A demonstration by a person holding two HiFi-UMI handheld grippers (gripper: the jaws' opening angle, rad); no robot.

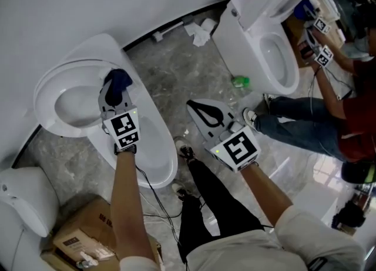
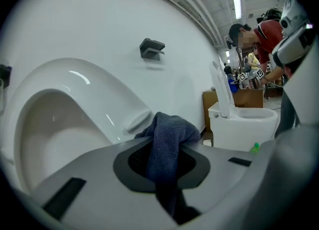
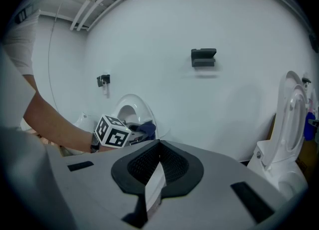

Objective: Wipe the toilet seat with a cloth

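We hold the left gripper (image 1: 115,90) over the toilet (image 1: 147,152), at the side of its bowl that is nearer to us, with the jaws clamped on the dark blue cloth (image 1: 118,79). The cloth bunches above the jaw tips at the edge of the seat (image 1: 46,87). The wall (image 1: 88,5) runs close behind the toilet, so there is little room on its far side. The open room is the grey floor (image 1: 176,70) to the right of the toilet, and the right gripper (image 1: 197,111) hangs above it, well apart from the toilet, its jaws closed with nothing in them. Further right of the toilet stand a green bottle (image 1: 239,80) and a second toilet (image 1: 258,34), where another person (image 1: 329,117) crouches. A box (image 1: 82,234) sits on the floor just beside the toilet's near end. We cannot tell whether the cloth touches the seat, because the gripper covers that spot. In the left gripper view the cloth's lower end disappears between the jaws, and the picture's edge cuts off the bowl.
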